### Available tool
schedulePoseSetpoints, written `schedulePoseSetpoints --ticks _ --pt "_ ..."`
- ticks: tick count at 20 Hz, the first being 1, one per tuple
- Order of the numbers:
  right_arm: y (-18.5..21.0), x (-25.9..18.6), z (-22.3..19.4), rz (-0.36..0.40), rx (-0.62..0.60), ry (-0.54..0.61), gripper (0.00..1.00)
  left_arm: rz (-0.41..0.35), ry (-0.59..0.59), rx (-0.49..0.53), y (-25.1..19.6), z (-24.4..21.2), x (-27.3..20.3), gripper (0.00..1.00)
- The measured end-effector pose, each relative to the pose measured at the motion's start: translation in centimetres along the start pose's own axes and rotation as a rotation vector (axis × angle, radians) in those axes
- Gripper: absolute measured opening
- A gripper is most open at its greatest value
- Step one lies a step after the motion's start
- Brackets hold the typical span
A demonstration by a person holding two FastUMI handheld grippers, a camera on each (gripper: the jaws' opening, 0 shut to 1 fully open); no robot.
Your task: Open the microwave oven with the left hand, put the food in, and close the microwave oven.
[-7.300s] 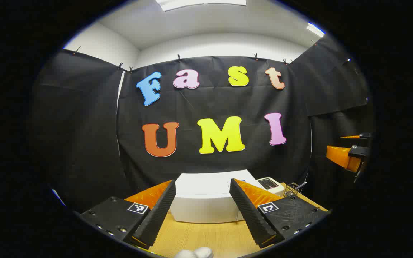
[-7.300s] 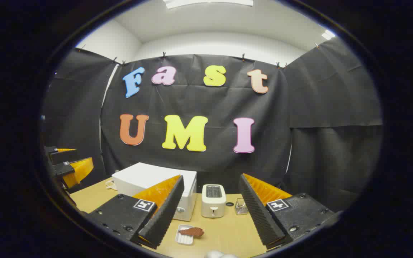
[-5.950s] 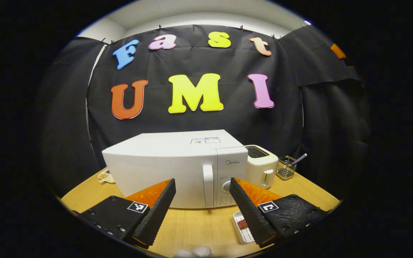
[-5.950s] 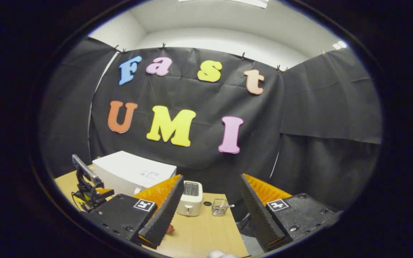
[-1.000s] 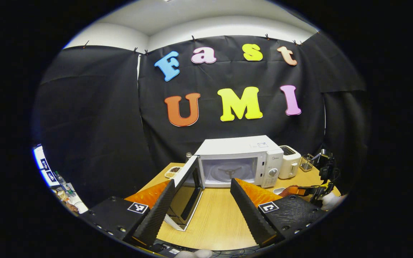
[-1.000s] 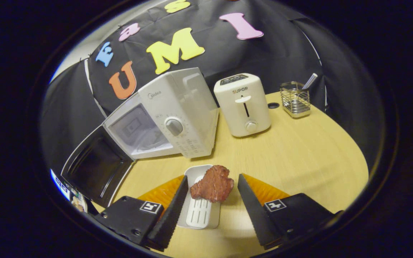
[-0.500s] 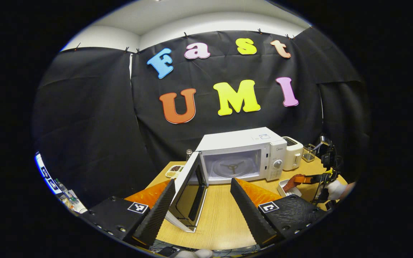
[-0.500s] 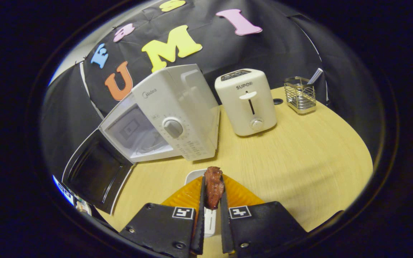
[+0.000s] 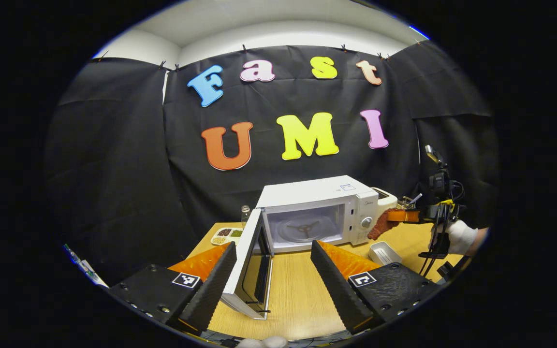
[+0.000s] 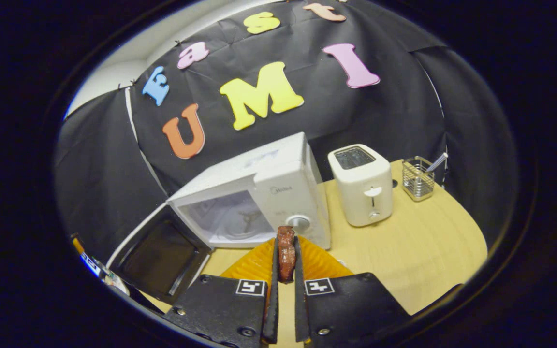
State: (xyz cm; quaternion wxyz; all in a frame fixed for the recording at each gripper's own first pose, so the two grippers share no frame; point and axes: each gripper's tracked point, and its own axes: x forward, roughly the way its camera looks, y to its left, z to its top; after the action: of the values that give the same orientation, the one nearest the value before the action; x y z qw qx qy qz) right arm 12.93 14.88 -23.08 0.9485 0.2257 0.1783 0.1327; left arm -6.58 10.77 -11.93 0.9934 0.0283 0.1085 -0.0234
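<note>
The white microwave (image 9: pixel 317 192) (image 10: pixel 285 179) stands on the wooden table with its door (image 9: pixel 247 263) (image 10: pixel 155 258) swung wide to its left. Inside lies a bare glass turntable (image 9: pixel 305 228). My right gripper (image 10: pixel 285 251) is shut on a brown piece of meat (image 10: pixel 285 249), held in the air in front of the control panel. From the left gripper view, that meat (image 9: pixel 380 226) hangs at the microwave's right front corner, above an empty white tray (image 9: pixel 386 251). My left gripper (image 9: pixel 273 268) is open, holds nothing, and hovers back from the door.
A white toaster (image 10: pixel 363 186) stands right of the microwave, with a wire basket (image 10: pixel 417 183) holding a utensil beyond it. A small dish of grains (image 9: pixel 227 235) and a jar (image 9: pixel 244 212) sit left of the microwave. A gloved hand (image 9: pixel 460 237) holds the right gripper.
The right gripper closed on the meat, lifted it off the white tray and carried it up toward the microwave front. The left gripper stayed open, drawn back from the opened door.
</note>
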Motion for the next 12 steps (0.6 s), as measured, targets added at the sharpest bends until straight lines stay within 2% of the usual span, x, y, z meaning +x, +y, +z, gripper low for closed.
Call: schedulePoseSetpoints --ticks 3,6,12 --pt "5.2 2.5 -1.1 0.066 0.093 -0.031 0.17 -0.033 0.005 -0.002 0.6 -0.4 0.0 0.96" --pt "9.1 6.0 -3.9 0.101 0.247 -0.046 0.17 -0.056 0.017 0.008 1.3 -0.8 -0.1 0.96" --pt "12.3 13.8 -7.3 0.045 0.470 -0.114 0.16 -0.075 0.042 0.024 2.7 -2.5 0.0 0.96"
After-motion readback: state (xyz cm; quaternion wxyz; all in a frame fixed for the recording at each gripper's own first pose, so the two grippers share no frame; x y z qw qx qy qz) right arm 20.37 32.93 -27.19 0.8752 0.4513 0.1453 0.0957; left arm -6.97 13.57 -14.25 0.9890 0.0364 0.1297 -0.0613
